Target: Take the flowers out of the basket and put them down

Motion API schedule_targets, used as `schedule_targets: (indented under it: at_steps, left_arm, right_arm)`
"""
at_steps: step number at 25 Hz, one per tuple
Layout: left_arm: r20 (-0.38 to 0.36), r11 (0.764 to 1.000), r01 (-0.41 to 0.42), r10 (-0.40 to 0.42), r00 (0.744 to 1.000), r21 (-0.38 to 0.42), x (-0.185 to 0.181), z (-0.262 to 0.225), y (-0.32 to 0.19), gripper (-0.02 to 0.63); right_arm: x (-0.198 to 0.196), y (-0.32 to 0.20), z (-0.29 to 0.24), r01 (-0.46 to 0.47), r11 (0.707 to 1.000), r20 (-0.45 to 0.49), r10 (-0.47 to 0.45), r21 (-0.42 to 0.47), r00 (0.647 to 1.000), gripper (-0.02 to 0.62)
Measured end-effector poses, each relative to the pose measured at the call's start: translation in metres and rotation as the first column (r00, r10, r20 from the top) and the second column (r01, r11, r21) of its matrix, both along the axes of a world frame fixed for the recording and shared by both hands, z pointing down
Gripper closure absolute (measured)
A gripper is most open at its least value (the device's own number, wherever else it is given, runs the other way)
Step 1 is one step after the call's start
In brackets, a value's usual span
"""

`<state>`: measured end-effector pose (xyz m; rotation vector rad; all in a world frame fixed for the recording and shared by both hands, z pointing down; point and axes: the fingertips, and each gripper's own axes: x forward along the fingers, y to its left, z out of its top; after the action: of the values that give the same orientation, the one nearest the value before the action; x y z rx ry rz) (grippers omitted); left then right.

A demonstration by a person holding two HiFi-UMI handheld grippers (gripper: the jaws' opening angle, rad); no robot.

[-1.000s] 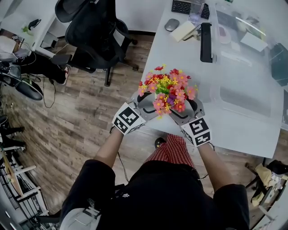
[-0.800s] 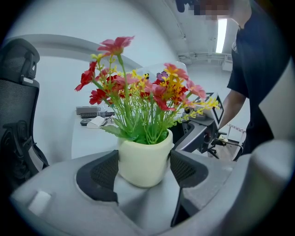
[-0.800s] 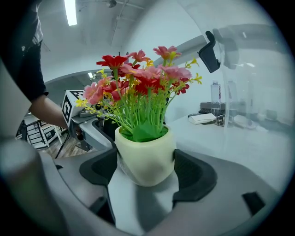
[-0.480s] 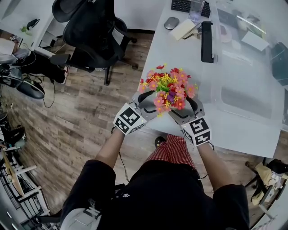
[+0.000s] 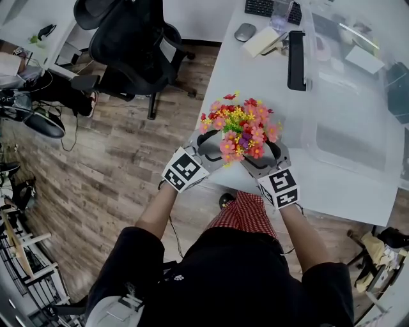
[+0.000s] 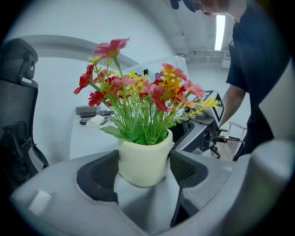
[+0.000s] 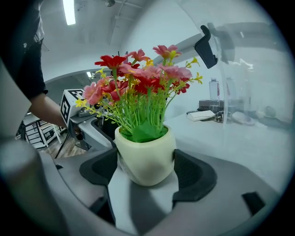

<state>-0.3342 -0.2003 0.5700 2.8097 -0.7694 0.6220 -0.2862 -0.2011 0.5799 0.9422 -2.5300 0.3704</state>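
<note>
Over the near corner of the white desk, the left gripper and right gripper each clamped their jaws on the cream pot of flowers; a clear bin stood farther along the desk.

black mesh office chair is sitting on the wood floor, left of the white table. keyboard, grey mouse and cream notepad are lying near each other at the table's far end. long black bar is lying just beside a big clear plastic bin, which is taking up the table's right side. black gear and cables are cluttering the floor at far left.
</note>
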Motion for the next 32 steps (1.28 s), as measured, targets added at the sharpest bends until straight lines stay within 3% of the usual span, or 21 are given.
schedule_targets:
  at_steps: [10, 25, 32]
  left_arm:
    - [0.02, 1.0, 0.0, 0.0, 1.0, 0.019, 0.001, 0.004, 0.002, 0.25]
    - [-0.129, 0.997, 0.076, -0.078, 0.989, -0.015, -0.006, -0.006, 0.008, 0.251]
    - [-0.111, 0.997, 0.08, -0.079, 0.991, 0.003, -0.008, -0.008, 0.013, 0.275]
  right_arm:
    - [0.001, 0.002, 0.004, -0.001, 1.0, -0.024, 0.001, 0.01, 1.0, 0.198]
    - [-0.002, 0.007, 0.002, -0.011, 1.0, -0.023, 0.011, 0.013, 1.0, 0.198]
    - [-0.003, 0.009, -0.004, -0.024, 0.999, -0.016, 0.025, 0.025, 1.0, 0.199]
